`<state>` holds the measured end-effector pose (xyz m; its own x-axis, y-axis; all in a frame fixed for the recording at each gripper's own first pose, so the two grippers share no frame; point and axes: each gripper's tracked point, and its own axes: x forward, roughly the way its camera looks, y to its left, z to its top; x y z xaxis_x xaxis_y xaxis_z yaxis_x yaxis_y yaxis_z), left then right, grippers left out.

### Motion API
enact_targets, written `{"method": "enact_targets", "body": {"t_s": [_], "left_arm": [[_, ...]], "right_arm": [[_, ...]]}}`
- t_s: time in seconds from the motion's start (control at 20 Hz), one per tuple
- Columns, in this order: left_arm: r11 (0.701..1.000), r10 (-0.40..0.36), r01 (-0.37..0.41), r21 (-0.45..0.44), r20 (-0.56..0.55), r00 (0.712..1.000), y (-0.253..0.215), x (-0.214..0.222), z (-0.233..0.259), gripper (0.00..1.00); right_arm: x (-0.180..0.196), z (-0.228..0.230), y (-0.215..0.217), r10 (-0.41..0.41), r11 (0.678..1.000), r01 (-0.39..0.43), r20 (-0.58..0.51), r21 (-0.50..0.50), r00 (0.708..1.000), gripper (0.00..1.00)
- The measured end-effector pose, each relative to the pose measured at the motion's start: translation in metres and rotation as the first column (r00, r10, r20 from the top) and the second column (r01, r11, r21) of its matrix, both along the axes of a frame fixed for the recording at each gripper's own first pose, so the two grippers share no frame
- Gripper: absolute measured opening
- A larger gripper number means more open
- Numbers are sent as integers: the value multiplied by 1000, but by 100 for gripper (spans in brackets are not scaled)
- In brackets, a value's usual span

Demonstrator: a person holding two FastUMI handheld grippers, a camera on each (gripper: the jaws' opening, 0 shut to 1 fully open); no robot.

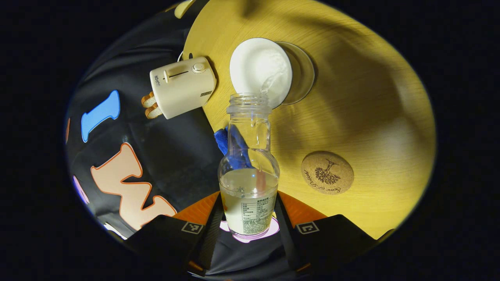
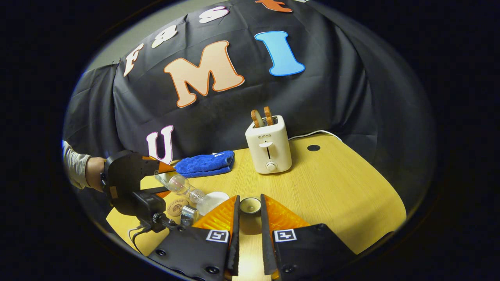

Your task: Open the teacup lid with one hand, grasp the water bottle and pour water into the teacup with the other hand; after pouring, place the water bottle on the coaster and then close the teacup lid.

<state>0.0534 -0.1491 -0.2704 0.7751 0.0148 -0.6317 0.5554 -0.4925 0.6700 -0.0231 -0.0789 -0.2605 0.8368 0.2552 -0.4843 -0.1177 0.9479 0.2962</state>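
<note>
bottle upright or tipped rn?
Tipped. The water bottle, clamped in the left gripper, leans mouth-first over the white teacup, and a thin stream runs from its mouth into the cup.

The rear of the wooden table (image 2: 332, 183) is occupied by a toaster (image 2: 268, 148) with a folded blue cloth (image 2: 205, 164) to its left, while open tabletop is left at the right and front right. At front left, passage is blocked by the left gripper (image 2: 158, 177), the tilted water bottle (image 2: 183, 186), the teacup (image 2: 213, 202) and the coaster (image 2: 177, 207), crowded closely together. In the left gripper view, bare wood is seen between teacup (image 1: 269, 72) and coaster (image 1: 327, 173).
</note>
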Motion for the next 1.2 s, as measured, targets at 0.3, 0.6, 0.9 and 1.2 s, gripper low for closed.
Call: {"method": "enact_targets", "body": {"t_s": [0.3,0.6,0.9,1.2], "left_arm": [[996,-59,59,66,8,998,-8,1,10,71],[980,-116,113,164,7,993,-9,0,14,71],[993,-40,43,113,-25,999,-5,-5,8,71],[990,94,-101,-100,-72,993,-1,-16,-10,70]], "right_arm": [[-3,0,3,9,1000,-9,4,10,1000,28],[-6,-3,2,11,1000,-11,0,14,1000,28],[-9,-3,-2,5,1000,-5,-15,21,1000,28],[-9,9,-12,4,1000,-5,-7,-13,1000,28]]}}
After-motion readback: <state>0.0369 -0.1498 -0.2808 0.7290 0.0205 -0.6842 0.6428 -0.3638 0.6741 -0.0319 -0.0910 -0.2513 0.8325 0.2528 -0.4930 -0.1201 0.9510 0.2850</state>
